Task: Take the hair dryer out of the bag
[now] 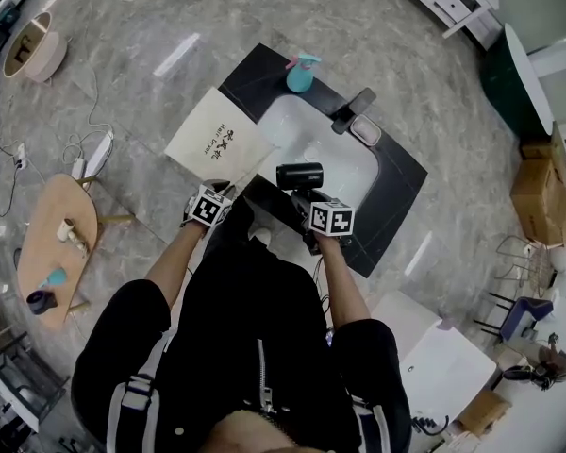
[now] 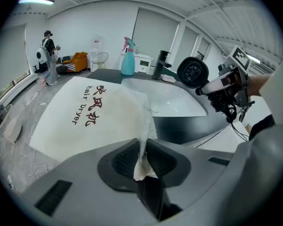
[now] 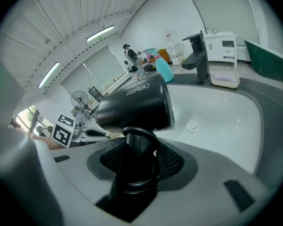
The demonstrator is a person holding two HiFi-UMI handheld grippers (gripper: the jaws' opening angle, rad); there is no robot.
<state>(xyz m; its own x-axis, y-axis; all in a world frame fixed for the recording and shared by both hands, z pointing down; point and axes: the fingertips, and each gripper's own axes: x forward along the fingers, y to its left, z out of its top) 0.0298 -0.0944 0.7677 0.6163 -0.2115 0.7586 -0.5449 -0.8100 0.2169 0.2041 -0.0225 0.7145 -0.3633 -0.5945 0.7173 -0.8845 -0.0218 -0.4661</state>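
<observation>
White sink basin [image 3: 236, 121] lies beyond the right gripper [image 3: 140, 157], whose jaws clamp the stiff handle of the hair dryer [image 3: 134, 107]; its head, above them, is probably top-heavy. The left gripper [image 2: 142, 161] pinches the edge of the limp, light bag [image 2: 94, 117] between closed jaws.

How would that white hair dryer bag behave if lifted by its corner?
Probably floppy: the bag bunches into a thin fold where the left claw pinches it. Likely light, since one small pinch holds its edge. It looks flat, so it seems empty.
</observation>
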